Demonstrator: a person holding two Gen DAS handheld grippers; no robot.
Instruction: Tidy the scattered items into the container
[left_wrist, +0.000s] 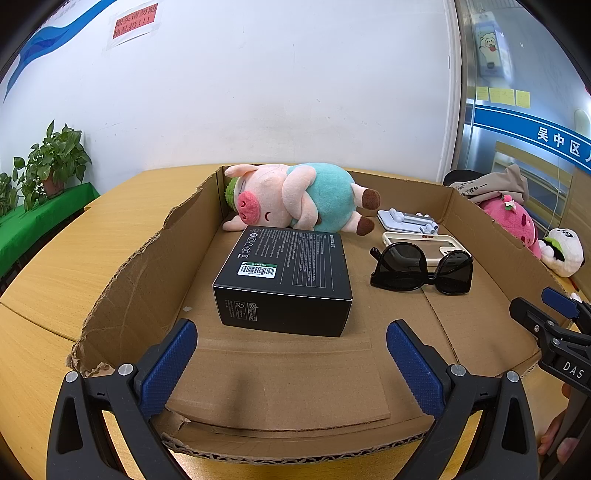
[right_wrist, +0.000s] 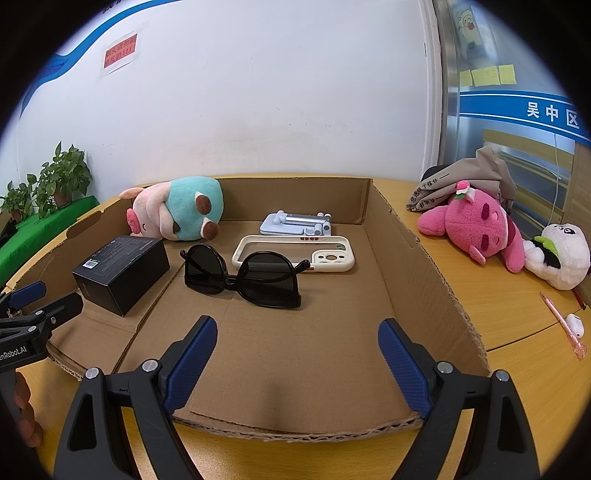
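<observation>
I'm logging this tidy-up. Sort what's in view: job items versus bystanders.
Job:
- cardboard box
- pig plush, black box, sunglasses, phone case, folding stand, all inside it

Just lying about:
- pink plush, panda plush, pen, grey cloth
- potted plants

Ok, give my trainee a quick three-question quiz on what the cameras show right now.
1. True or false: the sunglasses lie inside the cardboard box.
2. Which toy is outside the box? A) pig plush B) pink plush C) neither
3. Fill in: the sunglasses partly overlap the ______.

Key:
1. True.
2. B; it lies on the table beside a panda plush.
3. Phone case.
Both the left gripper and right gripper are open and empty.
</observation>
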